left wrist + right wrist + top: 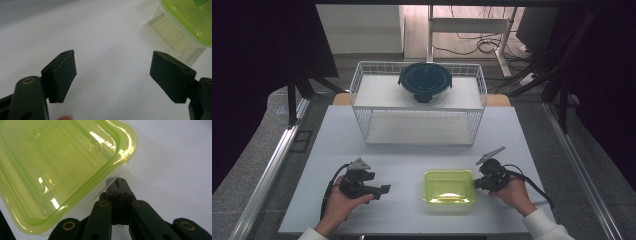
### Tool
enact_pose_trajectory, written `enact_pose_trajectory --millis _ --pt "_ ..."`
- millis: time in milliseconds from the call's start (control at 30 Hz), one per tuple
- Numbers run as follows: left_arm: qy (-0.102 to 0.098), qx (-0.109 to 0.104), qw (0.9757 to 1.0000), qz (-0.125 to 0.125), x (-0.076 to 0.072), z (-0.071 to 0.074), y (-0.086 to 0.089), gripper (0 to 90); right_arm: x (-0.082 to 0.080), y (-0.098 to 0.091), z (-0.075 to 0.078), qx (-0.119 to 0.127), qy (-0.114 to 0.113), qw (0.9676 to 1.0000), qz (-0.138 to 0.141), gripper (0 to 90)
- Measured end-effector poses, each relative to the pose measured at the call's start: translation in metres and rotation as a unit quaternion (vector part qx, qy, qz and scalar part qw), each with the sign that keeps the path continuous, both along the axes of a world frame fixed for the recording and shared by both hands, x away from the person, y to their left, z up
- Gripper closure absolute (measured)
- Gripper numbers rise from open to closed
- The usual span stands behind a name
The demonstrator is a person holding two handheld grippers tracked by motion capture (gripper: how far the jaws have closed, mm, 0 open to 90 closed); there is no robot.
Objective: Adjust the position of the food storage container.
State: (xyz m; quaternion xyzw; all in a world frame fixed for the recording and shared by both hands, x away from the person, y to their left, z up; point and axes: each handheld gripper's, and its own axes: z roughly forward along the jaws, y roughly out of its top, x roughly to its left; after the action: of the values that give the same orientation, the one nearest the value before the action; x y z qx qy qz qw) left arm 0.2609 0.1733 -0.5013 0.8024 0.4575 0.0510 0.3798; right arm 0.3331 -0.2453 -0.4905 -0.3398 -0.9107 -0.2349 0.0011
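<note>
Fingers of right gripper [119,185] pressed together beside green container [60,167], its far end cut off; left gripper [112,75] fingers apart

yellow-green box [449,186], dark blue lid [425,79], white table [327,150]

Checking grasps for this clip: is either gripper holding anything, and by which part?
Nothing is held. The left gripper has its jaws open over bare table. The right gripper has jaws shut on nothing, tips beside the wall of the translucent green-lidded rectangular plastic container.
</note>
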Motion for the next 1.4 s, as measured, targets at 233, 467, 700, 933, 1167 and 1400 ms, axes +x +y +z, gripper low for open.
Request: enact_pose_trajectory --millis 233,467,700,933,1167,1400 --pt "0.001 0.0 1.0 0.002 0.0 -0.001 -0.001 20.7 0.002 0.008 -0.004 0.047 0.033 0.9983 -0.005 88.3" --pt "0.003 0.002 1.0 0.0 0.001 -0.001 -0.002 20.7 0.002 0.012 -0.007 0.066 0.049 0.9965 -0.014 88.4" --pt "0.003 0.005 1.0 -0.001 0.001 -0.002 -0.002 20.7 -0.003 0.021 -0.008 0.054 0.046 0.9975 0.005 88.3" --pt "0.003 0.001 1.0 0.0 0.0 -0.002 0.0 20.7 -0.005 0.037 -0.005 0.071 0.05 0.996 0.02 88.3" --pt "0.005 0.001 1.0 0.002 0.0 -0.002 0.001 20.7 -0.004 0.037 -0.006 0.067 0.045 0.9966 0.015 88.3" --pt "0.006 0.0 1.0 0.002 0.0 -0.002 0.002 20.7 -0.007 0.031 -0.002 0.05 0.019 0.9985 0.011 88.2"
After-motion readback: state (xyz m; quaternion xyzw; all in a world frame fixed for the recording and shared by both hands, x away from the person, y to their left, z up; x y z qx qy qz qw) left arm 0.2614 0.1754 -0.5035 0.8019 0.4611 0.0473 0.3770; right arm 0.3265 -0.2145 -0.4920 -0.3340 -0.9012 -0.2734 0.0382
